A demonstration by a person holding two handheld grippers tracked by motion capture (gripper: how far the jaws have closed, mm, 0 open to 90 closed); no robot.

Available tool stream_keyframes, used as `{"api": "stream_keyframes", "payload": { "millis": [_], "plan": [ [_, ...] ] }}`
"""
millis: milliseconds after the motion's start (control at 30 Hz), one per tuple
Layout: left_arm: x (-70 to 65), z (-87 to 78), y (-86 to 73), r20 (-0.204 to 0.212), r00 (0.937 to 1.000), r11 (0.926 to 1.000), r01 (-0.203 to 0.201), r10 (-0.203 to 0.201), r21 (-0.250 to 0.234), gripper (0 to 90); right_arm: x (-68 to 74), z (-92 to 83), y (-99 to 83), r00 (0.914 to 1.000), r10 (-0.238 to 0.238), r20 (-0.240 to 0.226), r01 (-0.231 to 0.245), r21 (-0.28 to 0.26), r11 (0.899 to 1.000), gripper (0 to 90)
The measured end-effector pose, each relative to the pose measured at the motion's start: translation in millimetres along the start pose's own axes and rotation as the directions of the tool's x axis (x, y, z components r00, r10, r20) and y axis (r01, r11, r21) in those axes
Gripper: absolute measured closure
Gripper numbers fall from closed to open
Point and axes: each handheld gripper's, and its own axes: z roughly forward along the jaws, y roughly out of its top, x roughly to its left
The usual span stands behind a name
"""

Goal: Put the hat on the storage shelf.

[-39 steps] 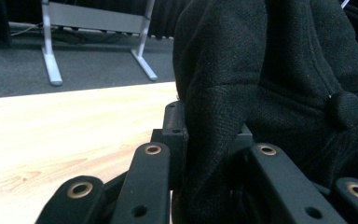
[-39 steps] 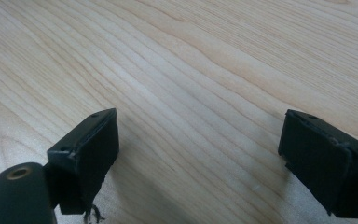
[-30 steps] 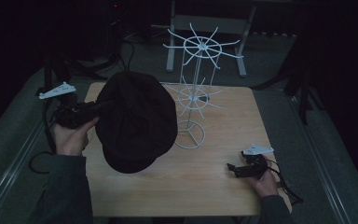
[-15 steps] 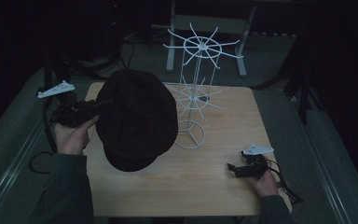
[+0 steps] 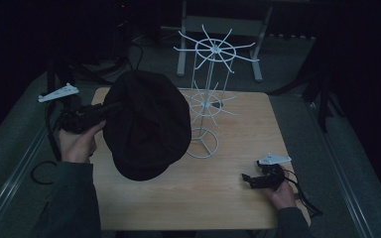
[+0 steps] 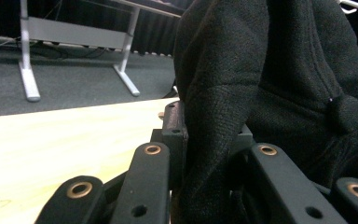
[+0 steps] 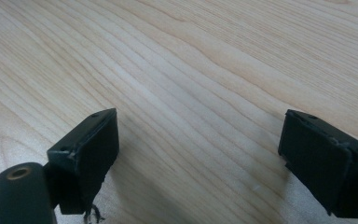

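While the left hand-held gripper (image 5: 110,108) is held above the left side of the pale wood-grain worktop (image 5: 218,198), its black jaws pinch a fold of the round black woollen cap (image 5: 148,124). Cap: soft, felted knit, seams meeting at a small covered button (image 6: 342,112) on the crown; it hangs tilted, above the worktop and just beside the white wire display stand (image 5: 209,94). Stand: thin rod stem, ring base, two tiers of radiating spokes. Right hand-held gripper (image 5: 250,179) rests low at the worktop's near right corner, blocky matte jaws spread wide apart with bare planking between them. Grey carpet (image 6: 74,88) beyond.
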Motion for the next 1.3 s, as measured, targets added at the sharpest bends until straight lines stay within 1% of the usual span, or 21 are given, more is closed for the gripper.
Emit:
{"api": "stream_keyframes", "payload": {
  "millis": [267,567,733,1000,1300],
  "plan": [
    [-2.7,1.2,3.3,0.015,0.9999,0.9999,-0.005,0.005,-0.009,77.3,0.1,0.0,0.0,1.0000,0.001,0.000,-0.001,0.000,1.000,12.1],
    [-4.8,4.8,5.4,0.044,0.9990,0.9998,0.004,-0.003,-0.020,77.2,0.1,0.1,0.0,1.0000,0.001,0.000,-0.001,-0.001,1.000,12.1],
    [-7.8,6.0,8.4,0.051,0.9987,0.9997,-0.003,0.004,-0.025,77.2,0.1,0.1,0.0,1.0000,0.001,0.000,-0.001,-0.001,1.000,12.1],
    [-11.4,7.2,13.1,0.078,0.9969,0.9994,-0.003,0.006,-0.036,77.2,0.1,0.0,0.0,1.0000,0.001,0.000,-0.001,-0.001,1.000,12.1],
    [-13.7,5.9,16.0,0.094,0.9955,0.9987,-0.001,0.005,-0.051,77.2,0.1,0.1,0.0,1.0000,0.001,0.000,-0.001,-0.001,1.000,12.1]
  ]
}}
